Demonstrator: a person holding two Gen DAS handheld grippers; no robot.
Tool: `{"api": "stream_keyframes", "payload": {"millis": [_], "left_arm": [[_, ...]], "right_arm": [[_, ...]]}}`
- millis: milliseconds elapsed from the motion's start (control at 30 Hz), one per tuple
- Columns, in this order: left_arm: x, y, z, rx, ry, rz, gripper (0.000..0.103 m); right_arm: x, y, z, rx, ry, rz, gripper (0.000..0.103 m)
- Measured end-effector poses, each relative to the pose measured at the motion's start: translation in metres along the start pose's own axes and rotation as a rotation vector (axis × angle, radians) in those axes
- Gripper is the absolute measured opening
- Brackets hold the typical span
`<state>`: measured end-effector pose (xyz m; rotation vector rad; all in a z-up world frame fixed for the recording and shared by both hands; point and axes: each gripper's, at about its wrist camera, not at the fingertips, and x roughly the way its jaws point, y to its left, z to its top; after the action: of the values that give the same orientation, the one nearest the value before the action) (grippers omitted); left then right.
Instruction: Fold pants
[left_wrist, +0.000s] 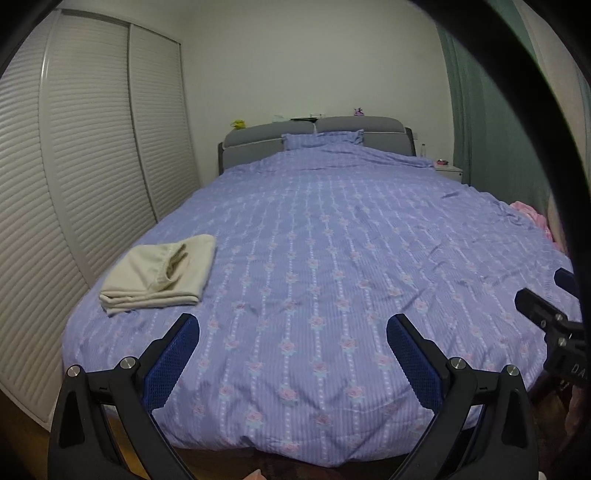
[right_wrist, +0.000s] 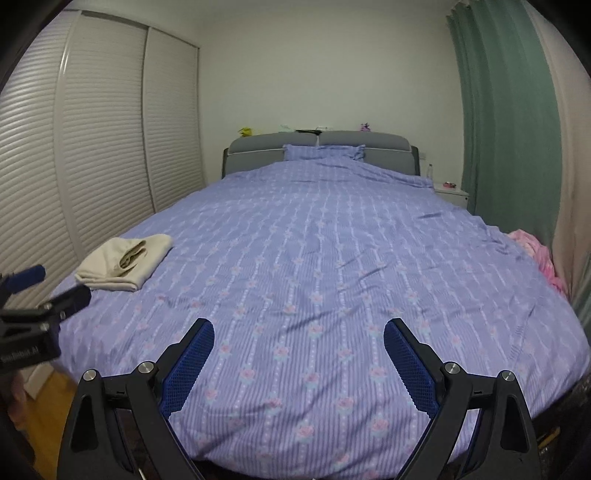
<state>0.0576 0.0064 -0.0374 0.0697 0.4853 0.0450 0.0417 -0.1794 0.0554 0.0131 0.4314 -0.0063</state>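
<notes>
Folded cream pants (left_wrist: 159, 275) lie in a neat stack on the bed's near left part, also in the right wrist view (right_wrist: 123, 262). My left gripper (left_wrist: 293, 325) is open and empty above the bed's foot, to the right of the pants. My right gripper (right_wrist: 299, 330) is open and empty above the foot of the bed, further right. The right gripper shows at the left wrist view's right edge (left_wrist: 543, 299); the left gripper shows at the right wrist view's left edge (right_wrist: 48, 284).
The bed has a purple flowered cover (left_wrist: 332, 240) and a grey headboard (left_wrist: 269, 142). White louvred wardrobe doors (left_wrist: 92, 147) stand close on the left. A green curtain (right_wrist: 509, 110), a white nightstand (right_wrist: 452, 194) and a pink cloth (right_wrist: 535, 251) are on the right.
</notes>
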Motion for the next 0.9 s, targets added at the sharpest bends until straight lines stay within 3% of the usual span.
{"api": "stream_keyframes", "payload": {"millis": [267,900], "left_arm": [[-0.002,-0.012,-0.002,0.014,-0.006,-0.039,0.103],[-0.005,-0.010,-0.002,0.003,-0.011,-0.048,0.103]], "right_arm": [[-0.009,-0.009,-0.001,0.023,-0.017,-0.012,0.094],[-0.014,-0.014,-0.002,0.030,-0.023,-0.003,0.094]]}}
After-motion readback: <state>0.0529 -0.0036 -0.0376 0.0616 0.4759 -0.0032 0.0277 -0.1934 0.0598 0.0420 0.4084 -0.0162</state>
